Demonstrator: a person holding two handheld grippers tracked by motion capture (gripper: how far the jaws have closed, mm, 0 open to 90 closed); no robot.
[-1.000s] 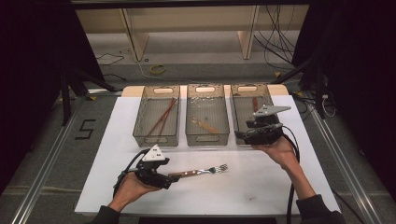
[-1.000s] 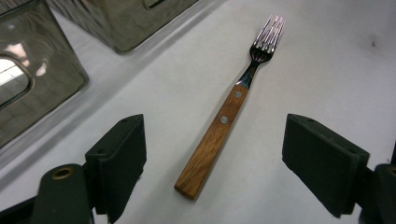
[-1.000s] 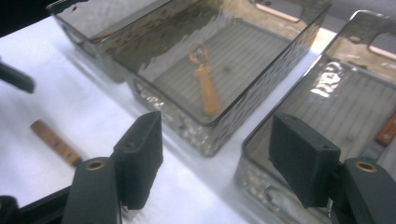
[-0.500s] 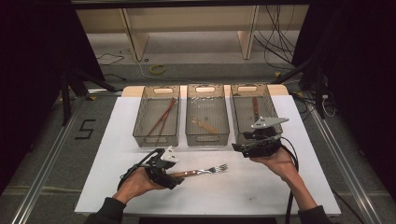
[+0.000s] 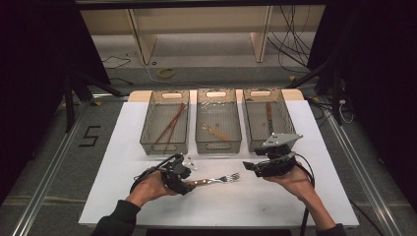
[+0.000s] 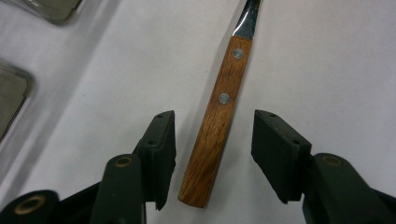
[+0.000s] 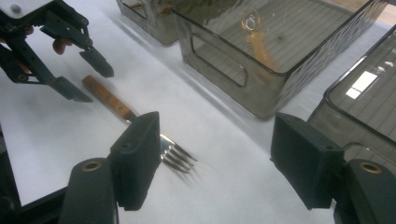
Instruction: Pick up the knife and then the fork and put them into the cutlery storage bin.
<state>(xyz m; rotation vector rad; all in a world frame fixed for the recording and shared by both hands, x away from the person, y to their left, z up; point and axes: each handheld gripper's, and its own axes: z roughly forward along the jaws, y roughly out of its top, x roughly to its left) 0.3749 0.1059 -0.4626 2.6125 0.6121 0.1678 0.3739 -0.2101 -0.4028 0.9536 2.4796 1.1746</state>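
The left hand-held gripper (image 6: 212, 154) is set low over the table (image 5: 123, 196), its jaws apart on either side of the fork (image 6: 219, 116). The jaws have just been closing, yet clear gaps are seen between each pad and the wooden handle, so nothing is clamped. The fork is laid flat on the white table, its handle end between those jaws and its tines (image 7: 177, 156) pointed toward the right hand-held gripper (image 5: 251, 167). That right hand-held gripper is held with its jaws wide apart and nothing between them; the tines are seen just past its one jaw in the right gripper view. Farther out, three clear bins are lined up across the table: chopsticks (image 5: 169, 125) are seen in the left bin (image 5: 147, 142), a small wooden utensil (image 5: 216, 132) in the middle bin (image 5: 219, 145), a knife (image 5: 269, 118) in the right bin (image 5: 250, 123).
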